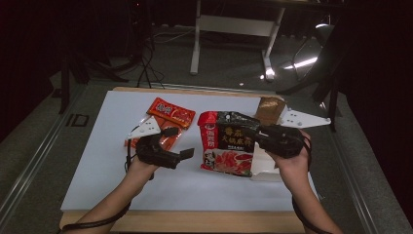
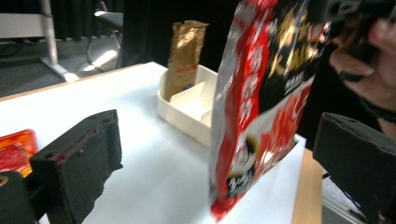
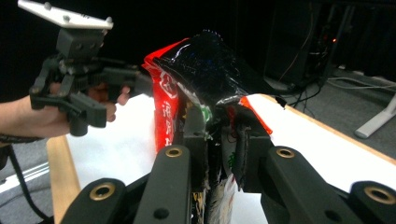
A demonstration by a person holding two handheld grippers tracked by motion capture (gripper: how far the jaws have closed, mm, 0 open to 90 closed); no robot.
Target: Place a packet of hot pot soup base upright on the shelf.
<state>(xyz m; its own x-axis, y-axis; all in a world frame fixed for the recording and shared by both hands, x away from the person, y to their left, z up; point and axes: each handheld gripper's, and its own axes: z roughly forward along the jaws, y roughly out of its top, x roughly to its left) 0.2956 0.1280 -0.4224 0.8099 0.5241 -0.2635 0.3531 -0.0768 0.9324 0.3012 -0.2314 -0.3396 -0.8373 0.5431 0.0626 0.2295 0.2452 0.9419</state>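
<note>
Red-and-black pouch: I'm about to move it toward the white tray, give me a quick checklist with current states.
1. Right claw shut on the pouch: ok, jaws pinch its edge in the right gripper view.
2. Pouch lifted off the table: cannot tell; it stands upright, its bottom near the white sheet.
3. Left claw open and clear of the pouch: ok, jaws stand apart and empty.
4. Tray has a free compartment: ok, the near section looks empty.
5. Brown bag standing in the tray's far end: ok, upright.
6. Orange packet out of the path: ok, it lies on the left.
</note>
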